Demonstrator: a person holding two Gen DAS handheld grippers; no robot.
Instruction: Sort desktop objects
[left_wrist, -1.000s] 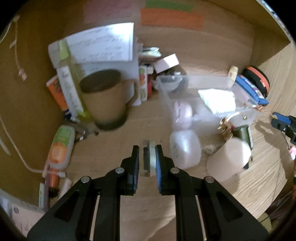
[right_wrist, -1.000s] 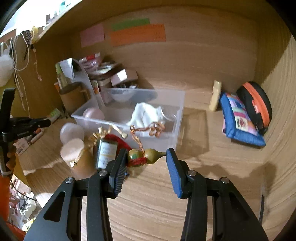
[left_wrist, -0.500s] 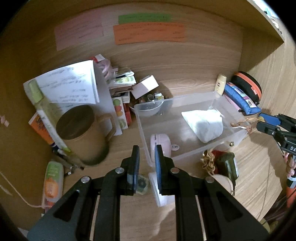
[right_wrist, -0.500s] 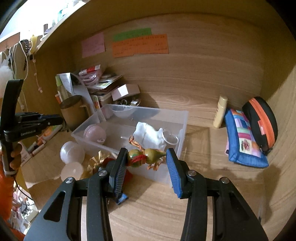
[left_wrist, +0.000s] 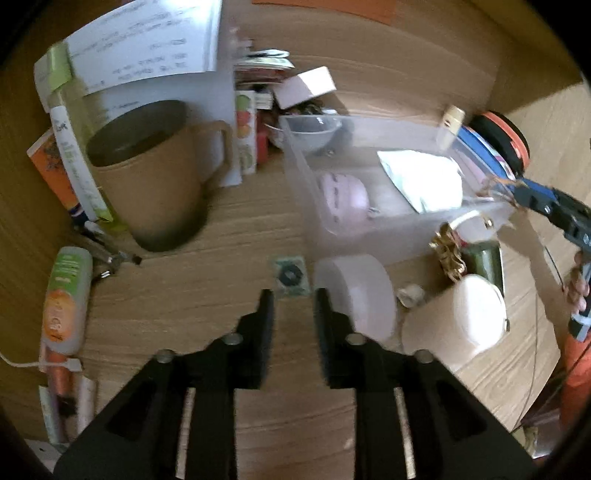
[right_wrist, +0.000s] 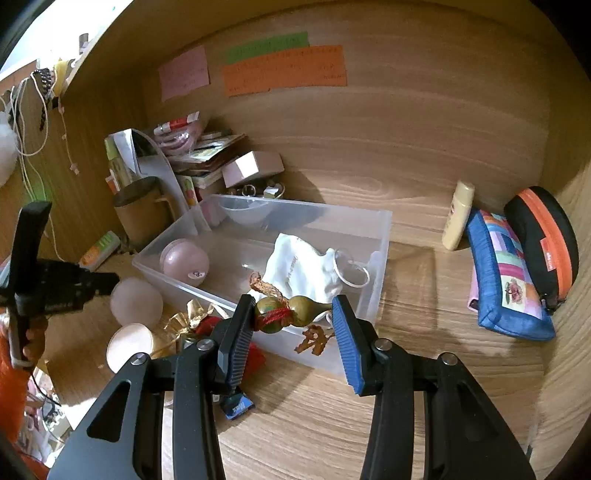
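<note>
Both grippers work over a wooden desk (right_wrist: 424, 288). Left gripper (left_wrist: 293, 301) has just been opening; its black jaws now stand apart with nothing between them, and a small square packet (left_wrist: 290, 275) with a dark ring on it lies flat on the desk just past the fingertips, at twelve o'clock from them. Right gripper (right_wrist: 293, 319) pinches a small green gourd charm (right_wrist: 291, 310) wound with red thread: the fat end sits against the black pad and the thin stem points at the blue pad, over the near wall of the bin, with a brown knotted cord trailing below.

A clear plastic bin (right_wrist: 382, 236) fills the middle of the right wrist view. Inside it, a white pouch (right_wrist: 299, 269) lies at the centre, a pink round case (right_wrist: 184, 260) at nine o'clock and a clear bowl (right_wrist: 245, 212) at eleven o'clock.

A brown mug (left_wrist: 155, 173) stands upright at ten o'clock in the left wrist view. Against the desk's right wall, at three o'clock from the bin, a blue patchwork pouch (right_wrist: 508, 280) leans on a black and orange case (right_wrist: 543, 243), with a cream bottle (right_wrist: 458, 218) beside them.

Two pale round containers (right_wrist: 136, 301) sit outside the bin at eight o'clock, next to gold foil wrapping (right_wrist: 192, 317). An orange and green tube (left_wrist: 66, 295) lies at nine o'clock from the left gripper.
</note>
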